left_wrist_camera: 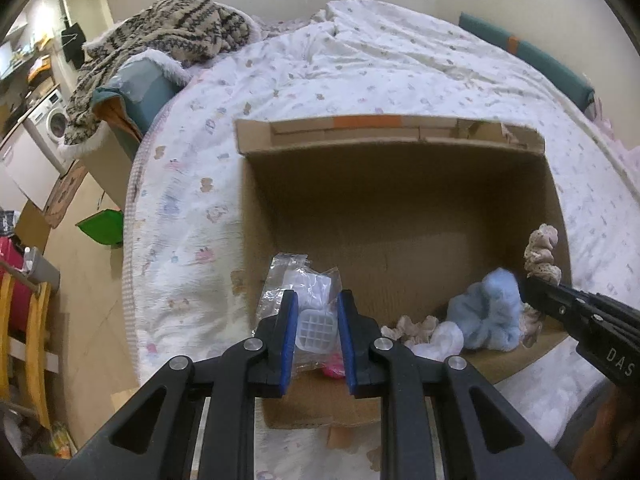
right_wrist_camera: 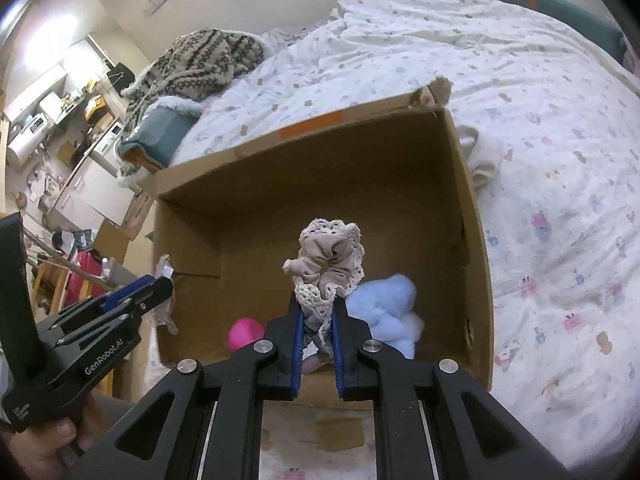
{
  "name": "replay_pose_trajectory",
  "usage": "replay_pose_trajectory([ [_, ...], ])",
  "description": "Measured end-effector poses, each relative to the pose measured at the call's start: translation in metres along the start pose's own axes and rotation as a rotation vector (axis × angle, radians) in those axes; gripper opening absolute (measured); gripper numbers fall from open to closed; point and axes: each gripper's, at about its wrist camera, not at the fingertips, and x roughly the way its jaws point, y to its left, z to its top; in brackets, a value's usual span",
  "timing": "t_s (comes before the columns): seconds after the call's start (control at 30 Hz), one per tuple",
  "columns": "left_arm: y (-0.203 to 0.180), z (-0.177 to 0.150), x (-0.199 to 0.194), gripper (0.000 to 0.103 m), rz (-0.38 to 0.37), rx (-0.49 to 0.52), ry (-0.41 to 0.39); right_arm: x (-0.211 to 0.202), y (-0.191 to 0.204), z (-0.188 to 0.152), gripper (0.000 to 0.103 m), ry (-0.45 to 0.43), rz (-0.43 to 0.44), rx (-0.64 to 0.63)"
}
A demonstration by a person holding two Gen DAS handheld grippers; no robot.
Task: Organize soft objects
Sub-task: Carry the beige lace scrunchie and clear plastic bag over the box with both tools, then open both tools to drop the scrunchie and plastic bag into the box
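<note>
An open cardboard box (left_wrist_camera: 400, 200) (right_wrist_camera: 320, 184) lies on the bed. My left gripper (left_wrist_camera: 318, 308) is shut on a clear plastic packet (left_wrist_camera: 308, 300) holding a white gridded piece, above the box's left side. My right gripper (right_wrist_camera: 317, 308) is shut on a beige lace-edged scrunchie (right_wrist_camera: 330, 260), held over the box; it also shows in the left wrist view (left_wrist_camera: 542, 252). Inside the box lie a fluffy blue scrunchie (left_wrist_camera: 486, 312) (right_wrist_camera: 392, 308), a white piece of cloth (left_wrist_camera: 440, 340), a pale scrunchie (left_wrist_camera: 408, 326) and a pink round object (right_wrist_camera: 244, 332).
The bed carries a white patterned duvet (left_wrist_camera: 360, 64) (right_wrist_camera: 540, 160). A knitted patterned blanket (left_wrist_camera: 160, 40) lies over a teal cushion (left_wrist_camera: 148, 92) at the bed's far left. A washing machine (left_wrist_camera: 52, 120), a green bin (left_wrist_camera: 102, 226) and wooden chair (left_wrist_camera: 28, 320) stand on the floor left.
</note>
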Motion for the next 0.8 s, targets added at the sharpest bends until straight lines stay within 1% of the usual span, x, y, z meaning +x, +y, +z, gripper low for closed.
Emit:
replay_pose_trajectory([
  [0.1, -0.007, -0.001, 0.009, 0.018, 0.005, 0.014, 0.003, 0.006, -0.008, 0.0, 0.014, 0.006, 0.014, 0.024],
  [0.3, -0.015, 0.003, 0.023, 0.018, -0.005, 0.006, 0.016, 0.013, -0.012, 0.0, 0.014, 0.003, 0.038, 0.033],
  [0.4, -0.018, 0.004, 0.026, 0.018, -0.007, 0.005, 0.022, 0.018, -0.011, -0.001, 0.014, 0.013, 0.032, 0.03],
  [0.63, -0.018, 0.001, 0.033, 0.018, -0.001, -0.014, 0.05, 0.023, -0.009, 0.0, 0.014, 0.019, 0.053, 0.033],
  [0.73, -0.018, 0.0, 0.034, 0.018, 0.004, -0.019, 0.053, 0.024, -0.009, 0.001, 0.014, 0.018, 0.049, 0.03],
  [0.8, -0.018, 0.0, 0.035, 0.019, -0.003, -0.019, 0.061, 0.025, -0.009, 0.001, 0.015, 0.021, 0.05, 0.033],
])
